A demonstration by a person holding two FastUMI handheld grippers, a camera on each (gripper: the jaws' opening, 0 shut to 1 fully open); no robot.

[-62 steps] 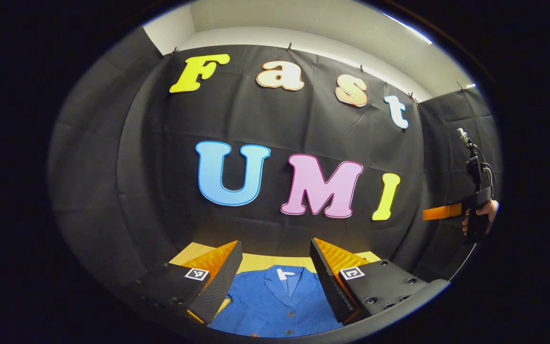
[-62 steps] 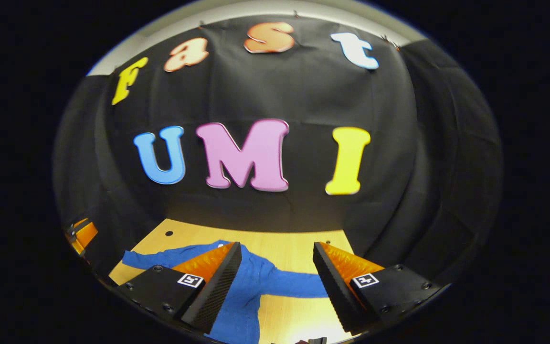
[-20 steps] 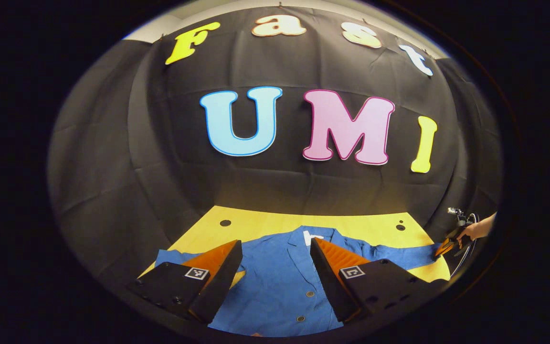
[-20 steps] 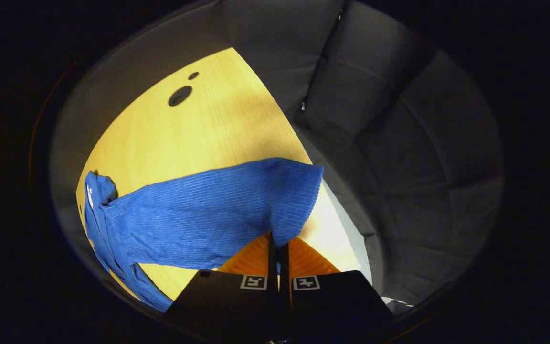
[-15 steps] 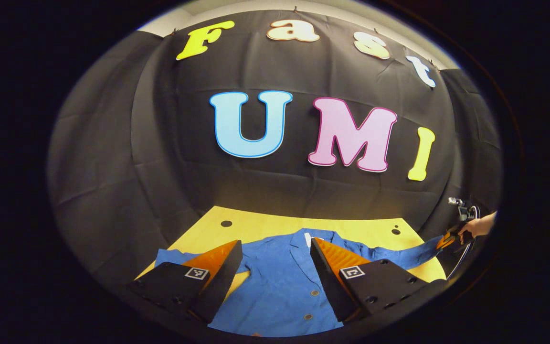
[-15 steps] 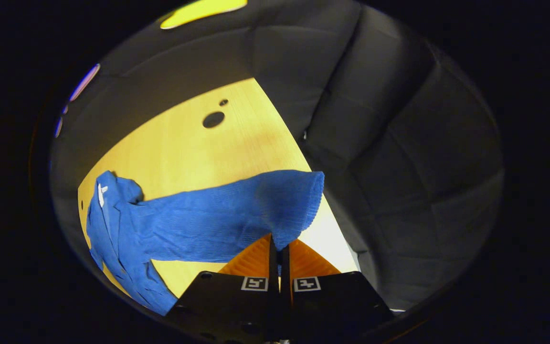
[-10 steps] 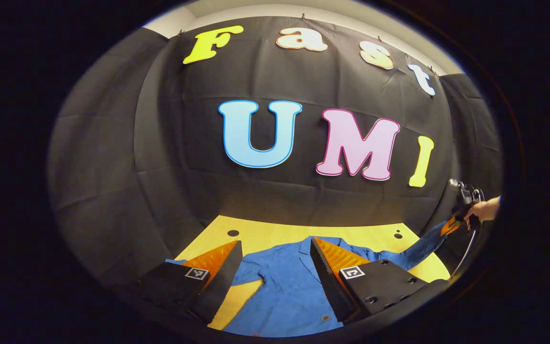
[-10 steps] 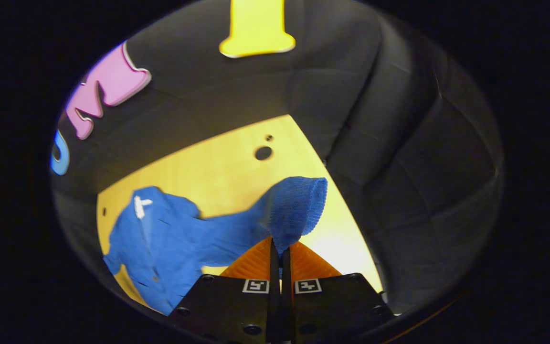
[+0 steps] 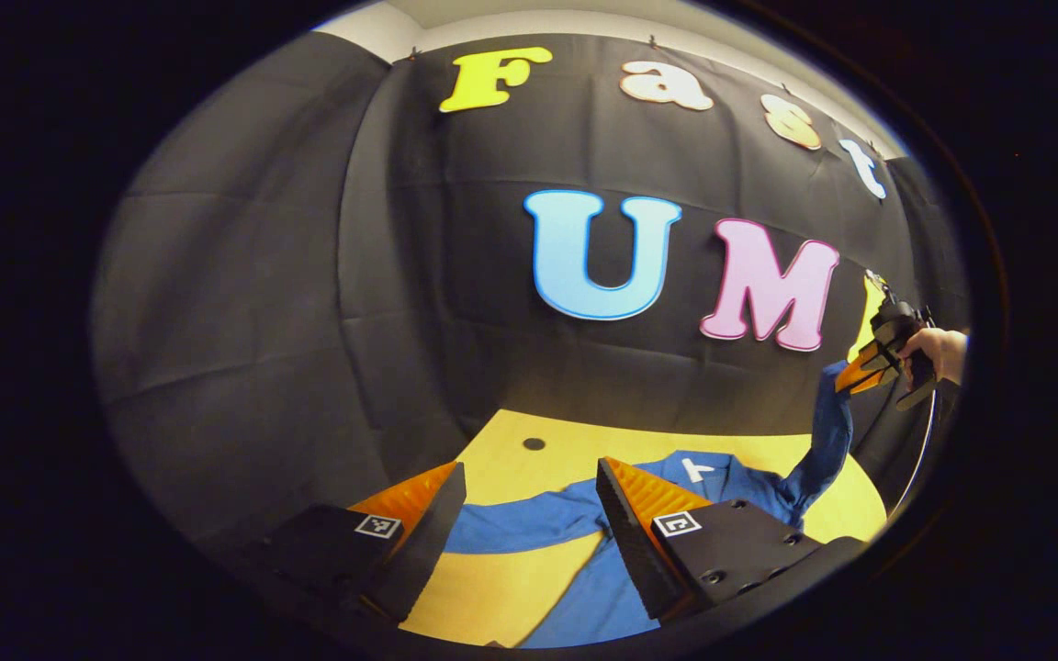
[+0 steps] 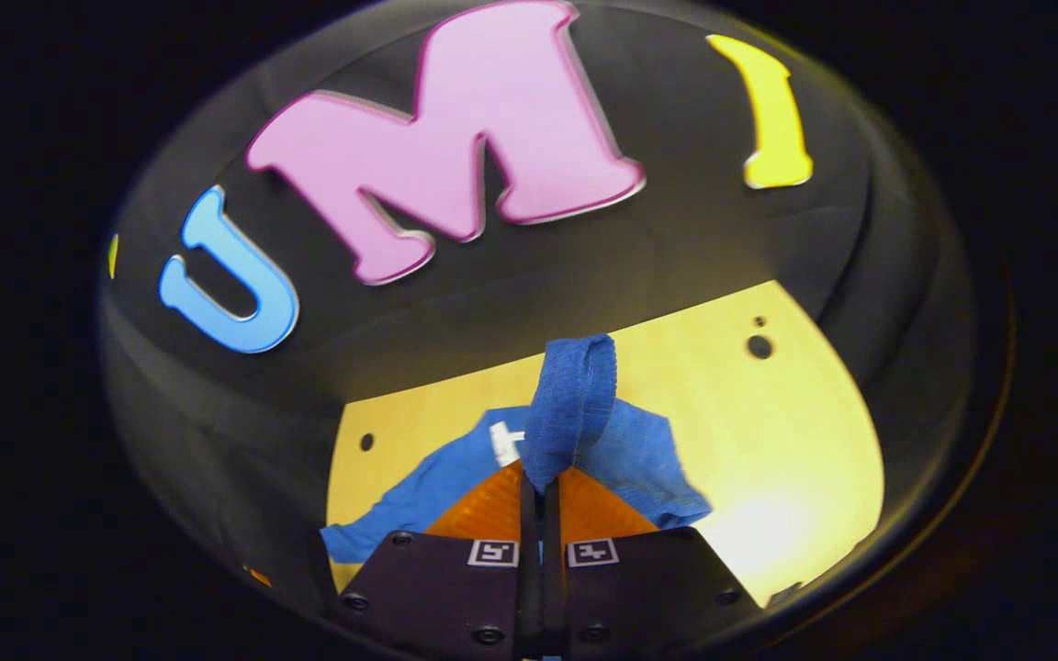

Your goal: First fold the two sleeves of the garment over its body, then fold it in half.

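Since a moment ago the right sleeve [image 9: 827,431] has gone from lying low near the table's edge to hanging well up in the air, and the left gripper's camera has swung leftward so more of the side wall shows.

From the left gripper view, the left gripper [image 9: 529,500] has its jaws spread wide with nothing between them, hovering above the yellow wooden table [image 9: 501,597]. The blue garment [image 9: 598,588] lies on that tabletop, its left sleeve [image 9: 515,523] stretched flat across the wood, a white tag showing at the collar. A small dark hole [image 9: 534,444] marks the table near its far edge. Black cloth [image 9: 244,303] drapes the back and side of the booth, with a strip of pale wall above it. Far off to the right, a hand [image 9: 938,353] holds the right gripper [image 9: 858,375], which has the lifted cuff.

From the right gripper view, the right gripper [image 10: 538,496] is pinched tight on the cuff [image 10: 573,404], which loops up over its fingertips. Below, the rest of the garment [image 10: 639,464] rests crumpled on the table [image 10: 768,441], and two holes [image 10: 759,346] sit near the far right corner. Black cloth [image 10: 896,248] hangs behind.
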